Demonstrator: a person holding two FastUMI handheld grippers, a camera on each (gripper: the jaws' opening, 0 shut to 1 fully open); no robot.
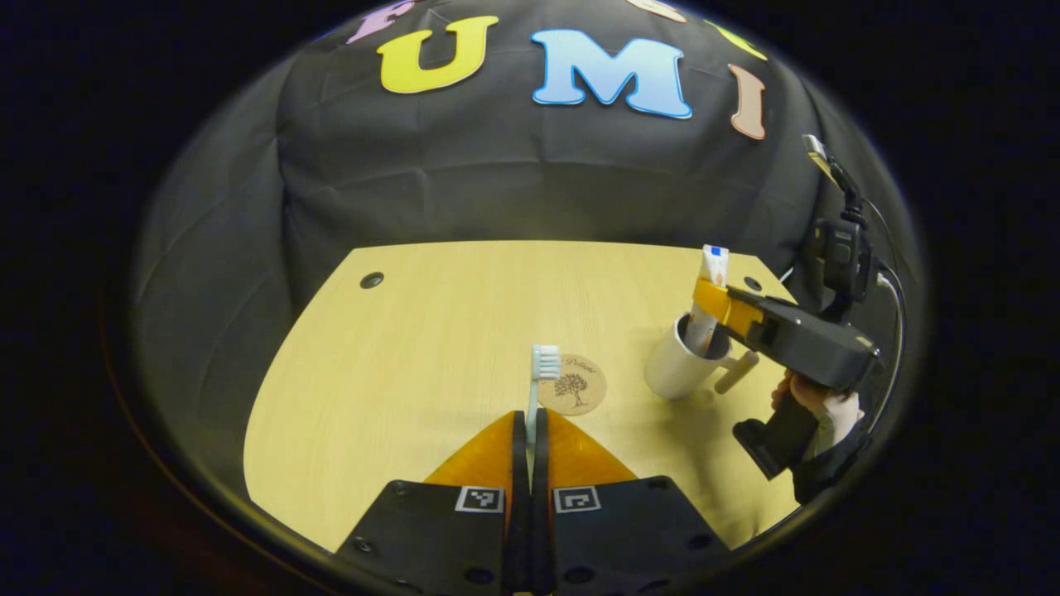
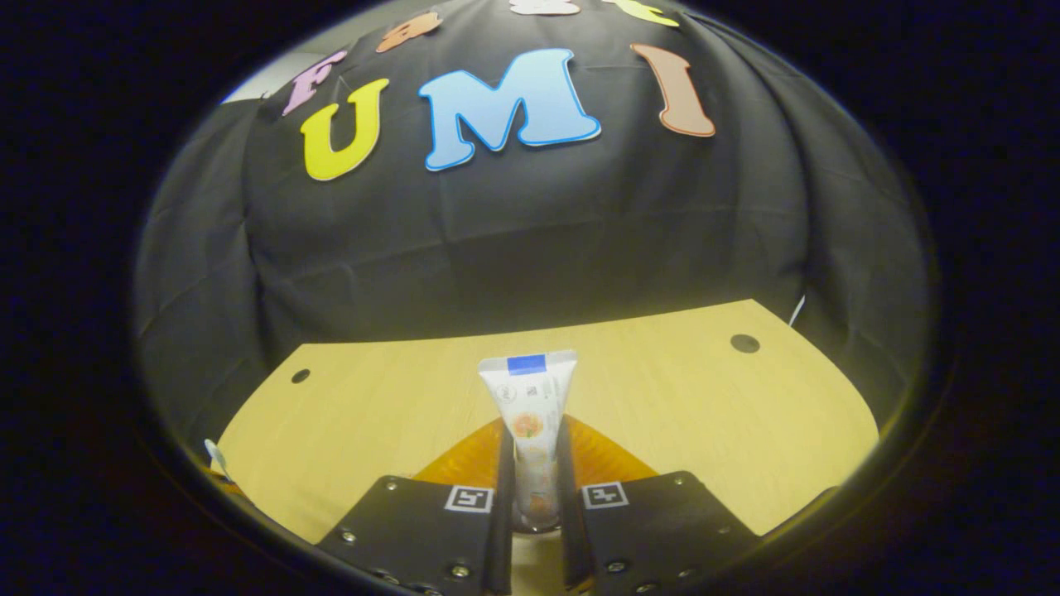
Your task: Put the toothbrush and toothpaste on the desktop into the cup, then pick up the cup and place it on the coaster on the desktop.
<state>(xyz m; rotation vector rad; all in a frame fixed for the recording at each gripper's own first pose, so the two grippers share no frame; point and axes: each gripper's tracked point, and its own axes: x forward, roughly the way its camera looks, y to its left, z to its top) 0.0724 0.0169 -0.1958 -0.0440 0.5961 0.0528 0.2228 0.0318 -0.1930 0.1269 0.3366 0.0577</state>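
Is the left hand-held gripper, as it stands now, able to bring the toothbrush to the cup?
Probably not yet: the right hand-held gripper holds the toothpaste in the cup, blocking its mouth for the toothbrush.

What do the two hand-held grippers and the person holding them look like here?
Each hand-held gripper, left and right, has a black bolted body bearing two square black-and-white markers. The right one also shows a black pistol grip, a mounted camera with cables, and a dark sleeve with a white cuff.
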